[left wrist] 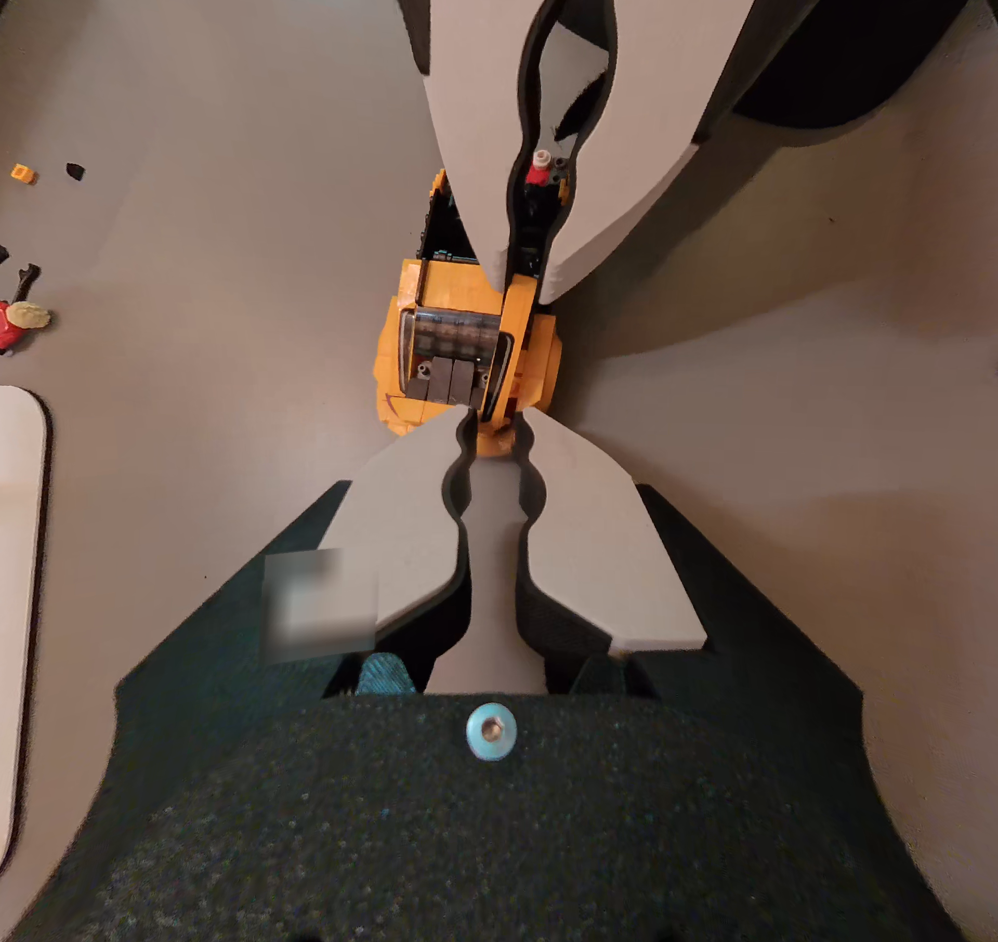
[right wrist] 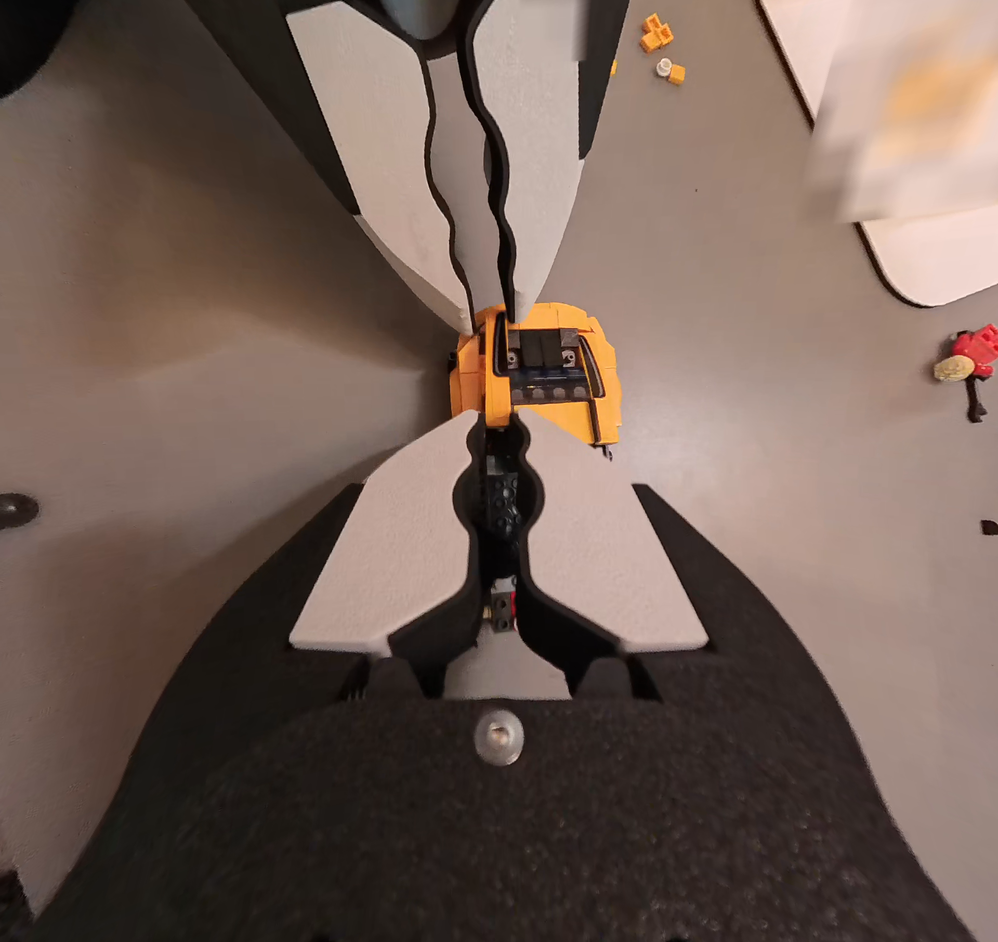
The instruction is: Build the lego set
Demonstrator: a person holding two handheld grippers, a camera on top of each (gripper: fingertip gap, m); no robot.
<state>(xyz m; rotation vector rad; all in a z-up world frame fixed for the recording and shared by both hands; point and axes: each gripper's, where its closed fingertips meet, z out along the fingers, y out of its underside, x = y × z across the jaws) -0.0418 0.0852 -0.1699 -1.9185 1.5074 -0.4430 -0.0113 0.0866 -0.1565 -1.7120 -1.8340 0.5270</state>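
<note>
A: Where the left wrist view looks down, item one: orange brick-built car (left wrist: 464, 354) on the grey table (left wrist: 216, 160), roof partly open, dark seats and a clear windscreen showing. Left hand-held gripper (left wrist: 494, 419) pinching a narrow orange edge at the car's near end, both pads against it. Right hand-held gripper (left wrist: 526, 279) enters from above, nipping an orange roof strip at the far end

B: Progress entry?

A: Judged only: car largely built, rear floor of dark plates bare, a red and white piece (left wrist: 540, 168) standing at the back. Loose stock to the left: small orange brick (left wrist: 24, 173), black bit (left wrist: 75, 170), red toy figure (left wrist: 19, 324), white board (left wrist: 21, 538) cut off by the edge

B: Hidden there?

A: Car's rear, covered by the right fingers; a blurred patch lies over the left finger

A: Right wrist view, same car (right wrist: 540, 376) seen from the other end. Right hand-held gripper (right wrist: 497, 419) closed on the orange roof strip, pads touching its sides; dark studded plates visible between its fingers. Left hand-held gripper (right wrist: 489, 316) comes down from the top, tips on the car's far rim

B: Remainder?

A: Orange bricks (right wrist: 656, 33), orange and white pieces (right wrist: 669, 71), figure (right wrist: 966, 360) lie well apart, unfitted. White board (right wrist: 918, 268) partly under a blurred pale sheet (right wrist: 918, 95); the sheet's nature cannot be told
</note>
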